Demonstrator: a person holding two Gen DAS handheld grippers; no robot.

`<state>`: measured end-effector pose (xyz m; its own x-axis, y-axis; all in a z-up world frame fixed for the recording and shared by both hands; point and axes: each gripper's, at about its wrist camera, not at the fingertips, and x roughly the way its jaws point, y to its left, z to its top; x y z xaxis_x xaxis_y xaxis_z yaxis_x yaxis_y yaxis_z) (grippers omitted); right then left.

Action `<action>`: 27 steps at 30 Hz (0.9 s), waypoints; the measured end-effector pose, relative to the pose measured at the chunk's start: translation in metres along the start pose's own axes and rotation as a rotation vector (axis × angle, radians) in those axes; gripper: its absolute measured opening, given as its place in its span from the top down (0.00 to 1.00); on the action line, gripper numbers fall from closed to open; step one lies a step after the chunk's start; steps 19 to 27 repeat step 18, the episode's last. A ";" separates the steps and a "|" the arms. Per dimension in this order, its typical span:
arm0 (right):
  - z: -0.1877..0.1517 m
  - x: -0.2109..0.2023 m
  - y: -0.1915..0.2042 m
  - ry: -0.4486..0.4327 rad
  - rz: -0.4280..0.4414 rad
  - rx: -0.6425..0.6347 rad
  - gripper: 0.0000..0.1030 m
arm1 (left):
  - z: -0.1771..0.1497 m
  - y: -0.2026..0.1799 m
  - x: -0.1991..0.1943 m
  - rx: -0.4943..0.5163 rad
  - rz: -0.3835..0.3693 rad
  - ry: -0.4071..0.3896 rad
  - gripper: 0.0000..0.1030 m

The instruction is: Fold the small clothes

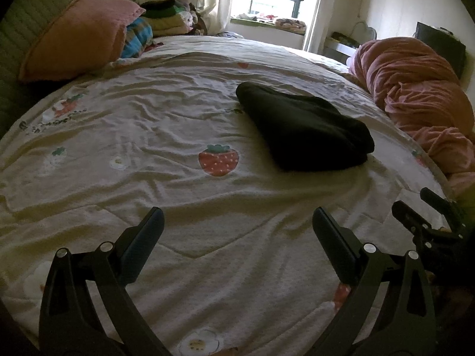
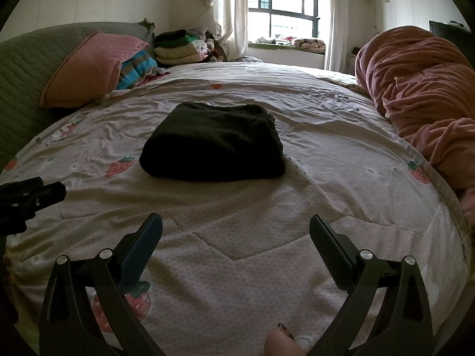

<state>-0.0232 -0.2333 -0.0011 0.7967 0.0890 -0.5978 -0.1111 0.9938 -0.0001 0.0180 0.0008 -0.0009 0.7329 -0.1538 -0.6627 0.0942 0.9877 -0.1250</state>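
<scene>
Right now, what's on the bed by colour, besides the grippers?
Black: 1, the folded black garment
Pink: 2, the pink pillow and the bunched pink blanket
Blue-striped: 1, the striped cloth beside the pillow
Mixed: 1, the stack of folded clothes by the curtain
Total: 5

A: What do the tools look like?

B: The left gripper (image 1: 237,222) is matte black, with two curved arms (image 1: 89,302) and round silver screws (image 1: 106,246) at the joints. Its fingers (image 1: 142,243) carry dark blue textured pads.

A: And the other one?

B: The right gripper (image 2: 236,228) is built the same. A fingertip (image 2: 279,342) shows at six o'clock.
</scene>
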 end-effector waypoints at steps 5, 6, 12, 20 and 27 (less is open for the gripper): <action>0.000 -0.002 -0.009 -0.005 -0.033 0.037 0.04 | 0.000 -0.001 0.006 -0.010 0.008 0.025 0.09; 0.000 -0.001 -0.012 -0.003 -0.043 0.051 0.04 | 0.000 0.000 0.007 -0.015 0.009 0.030 0.09; 0.003 -0.018 -0.093 -0.015 -0.276 0.255 0.04 | 0.015 0.054 0.019 -0.140 0.032 0.092 0.09; -0.045 -0.063 -0.258 0.073 -0.790 0.562 0.04 | 0.053 0.201 0.025 -0.259 0.346 0.093 0.09; -0.045 -0.063 -0.258 0.073 -0.790 0.562 0.04 | 0.053 0.201 0.025 -0.259 0.346 0.093 0.09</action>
